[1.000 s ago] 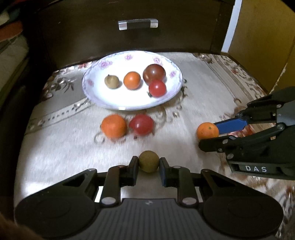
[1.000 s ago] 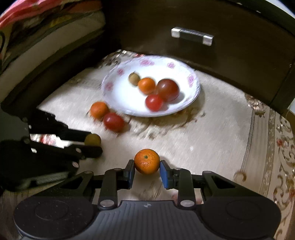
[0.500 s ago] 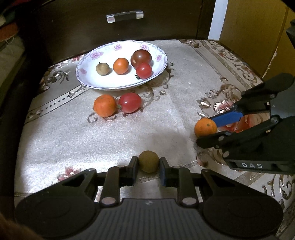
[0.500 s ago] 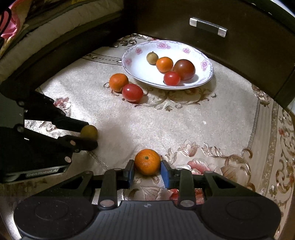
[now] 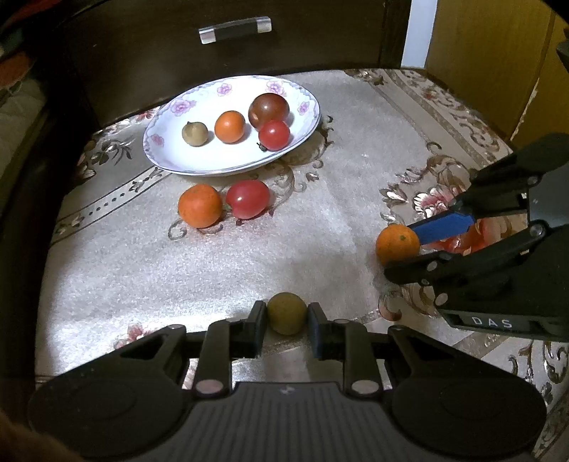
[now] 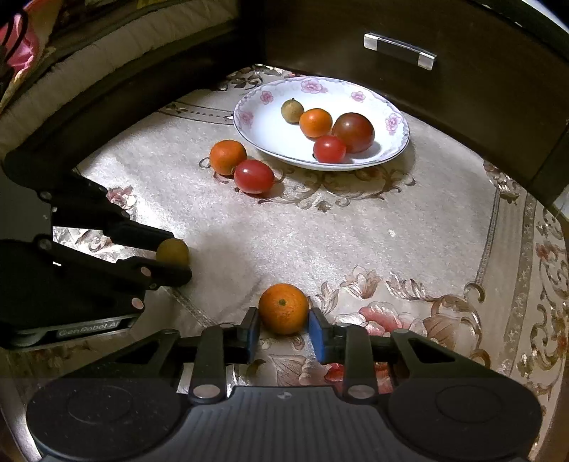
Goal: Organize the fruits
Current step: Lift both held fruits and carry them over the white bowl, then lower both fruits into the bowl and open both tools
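My left gripper (image 5: 286, 318) is shut on a small olive-brown fruit (image 5: 286, 312), also seen in the right wrist view (image 6: 173, 251). My right gripper (image 6: 281, 325) is shut on a small orange (image 6: 283, 308), which also shows in the left wrist view (image 5: 397, 243). A white flowered plate (image 5: 170, 156) at the back holds a brown fruit (image 5: 194, 133), an orange (image 5: 230, 126), a dark tomato (image 5: 269, 109) and a red tomato (image 5: 274, 134). An orange (image 5: 200, 205) and a red tomato (image 5: 248, 198) lie on the cloth in front of the plate.
The fruits rest on a beige floral cloth (image 5: 320, 199). A dark drawer front with a metal handle (image 5: 234, 30) stands right behind the plate. A yellow wooden panel (image 5: 490, 57) rises at the right. A cushioned edge (image 6: 106, 46) borders the left.
Both grippers, still holding their fruits, drew back from the plate over the first half second; since then they have come slightly closer to it again.
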Demonstrator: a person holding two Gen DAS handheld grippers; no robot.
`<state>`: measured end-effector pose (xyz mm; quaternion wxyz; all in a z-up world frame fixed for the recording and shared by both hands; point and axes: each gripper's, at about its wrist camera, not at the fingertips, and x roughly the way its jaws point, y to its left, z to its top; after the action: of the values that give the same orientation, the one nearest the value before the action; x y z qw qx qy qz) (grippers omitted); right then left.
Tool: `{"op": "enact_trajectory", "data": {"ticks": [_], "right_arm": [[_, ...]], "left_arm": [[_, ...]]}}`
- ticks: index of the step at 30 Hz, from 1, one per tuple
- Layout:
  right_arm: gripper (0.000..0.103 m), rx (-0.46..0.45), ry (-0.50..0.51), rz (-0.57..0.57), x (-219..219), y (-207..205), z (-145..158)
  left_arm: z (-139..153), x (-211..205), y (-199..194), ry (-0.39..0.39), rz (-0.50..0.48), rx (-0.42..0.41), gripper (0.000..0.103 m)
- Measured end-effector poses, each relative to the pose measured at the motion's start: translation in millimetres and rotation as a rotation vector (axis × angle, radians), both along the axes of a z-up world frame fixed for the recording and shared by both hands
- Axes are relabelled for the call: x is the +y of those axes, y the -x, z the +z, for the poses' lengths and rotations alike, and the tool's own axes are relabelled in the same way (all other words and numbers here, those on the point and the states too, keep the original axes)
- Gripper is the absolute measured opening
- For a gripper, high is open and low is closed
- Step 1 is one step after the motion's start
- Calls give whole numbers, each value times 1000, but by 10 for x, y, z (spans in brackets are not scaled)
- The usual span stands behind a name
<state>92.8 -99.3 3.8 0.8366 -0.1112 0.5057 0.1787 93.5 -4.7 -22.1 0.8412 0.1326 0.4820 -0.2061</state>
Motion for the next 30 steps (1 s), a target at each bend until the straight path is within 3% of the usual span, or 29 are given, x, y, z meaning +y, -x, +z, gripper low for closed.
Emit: {"op": "enact_trajectory", "data": {"ticks": [6, 15, 30], "right_arm": [[25, -20, -32, 2, 23, -16, 111], [25, -85, -90, -59, -39, -288, 348], [25, -139, -115, -111, -53, -894, 335]], "left_arm": [[118, -86, -62, 18, -6, -16, 31], [321, -41, -398, 51, 61, -74, 31], [327, -35, -960, 34, 132, -128, 30]]}}
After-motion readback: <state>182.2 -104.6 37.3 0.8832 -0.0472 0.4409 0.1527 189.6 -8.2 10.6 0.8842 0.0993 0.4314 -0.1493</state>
